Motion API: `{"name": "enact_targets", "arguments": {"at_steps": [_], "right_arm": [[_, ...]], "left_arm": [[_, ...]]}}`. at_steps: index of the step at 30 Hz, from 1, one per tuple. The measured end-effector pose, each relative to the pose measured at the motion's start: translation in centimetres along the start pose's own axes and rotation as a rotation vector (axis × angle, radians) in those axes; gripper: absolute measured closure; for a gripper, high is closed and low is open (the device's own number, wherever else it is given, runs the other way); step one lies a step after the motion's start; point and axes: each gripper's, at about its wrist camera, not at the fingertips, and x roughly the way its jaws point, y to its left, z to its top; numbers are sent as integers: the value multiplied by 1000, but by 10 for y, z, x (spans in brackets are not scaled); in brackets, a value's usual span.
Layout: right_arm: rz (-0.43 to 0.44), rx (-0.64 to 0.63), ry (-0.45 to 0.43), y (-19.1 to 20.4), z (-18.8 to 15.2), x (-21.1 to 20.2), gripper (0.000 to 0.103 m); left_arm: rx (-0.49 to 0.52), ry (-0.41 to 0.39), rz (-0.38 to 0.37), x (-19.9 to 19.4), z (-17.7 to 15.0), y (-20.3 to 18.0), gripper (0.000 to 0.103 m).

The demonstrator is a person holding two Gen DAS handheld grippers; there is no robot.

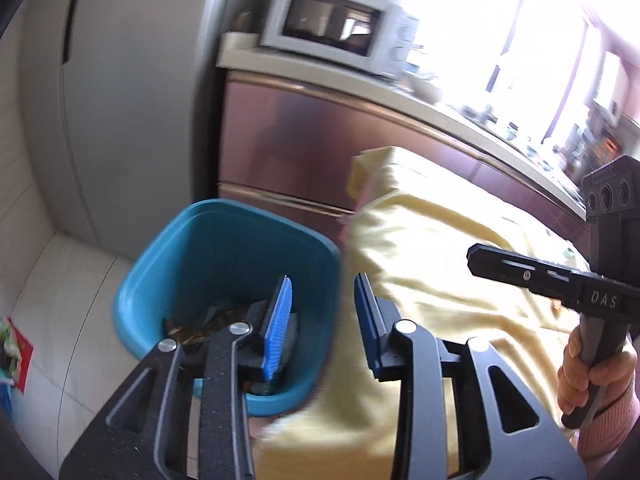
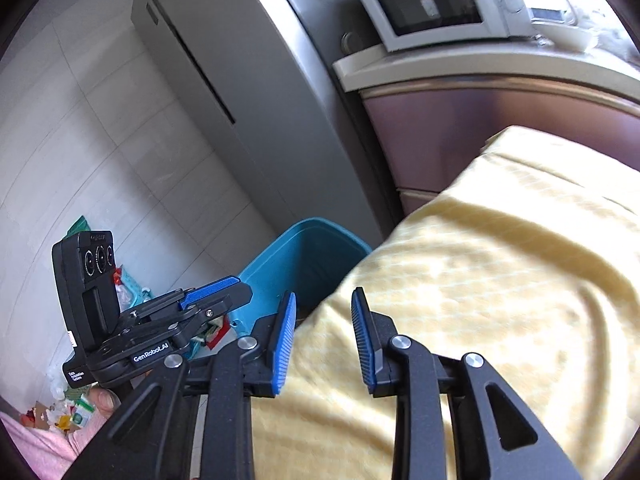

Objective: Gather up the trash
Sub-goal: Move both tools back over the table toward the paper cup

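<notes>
My left hand-held gripper point(image 1: 322, 312) hangs above a teal bin point(image 1: 224, 240) that stands on the pale tiled floor point(image 1: 72, 288). Its blue pads point(image 1: 279, 320) stand partly apart with nothing between them. Inside the bin, at the bottom, lies dark crumpled trash point(image 1: 192, 330). Just to the right of the bin is a table draped in a yellow cloth point(image 1: 440, 248), its edge hanging down beside the bin's rim.

My right hand-held gripper point(image 2: 324, 336) hovers over that cloth, its jaws also partly apart and empty. From this side the bin shows beyond the cloth's edge, and I can see the left gripper to its left, held by a hand in a pink sleeve point(image 2: 36, 444). More loose wrappers point(image 2: 64, 408) lie scattered on the floor at lower left.

Behind stand a grey refrigerator point(image 2: 224, 80) and a white microwave point(image 2: 432, 4) on a counter.
</notes>
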Motion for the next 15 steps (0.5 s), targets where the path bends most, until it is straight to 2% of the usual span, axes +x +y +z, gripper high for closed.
{"name": "enact_targets", "arguments": {"at_steps": [7,15], "right_arm": [[-113,73,-106,-39,-23,-73,75],[-262,221,-207,-106,-55,-148,74]], "left_arm": [[129,16,-132,10,-1,-75,67],[268,98,-273,40,-15,-174,66]]}}
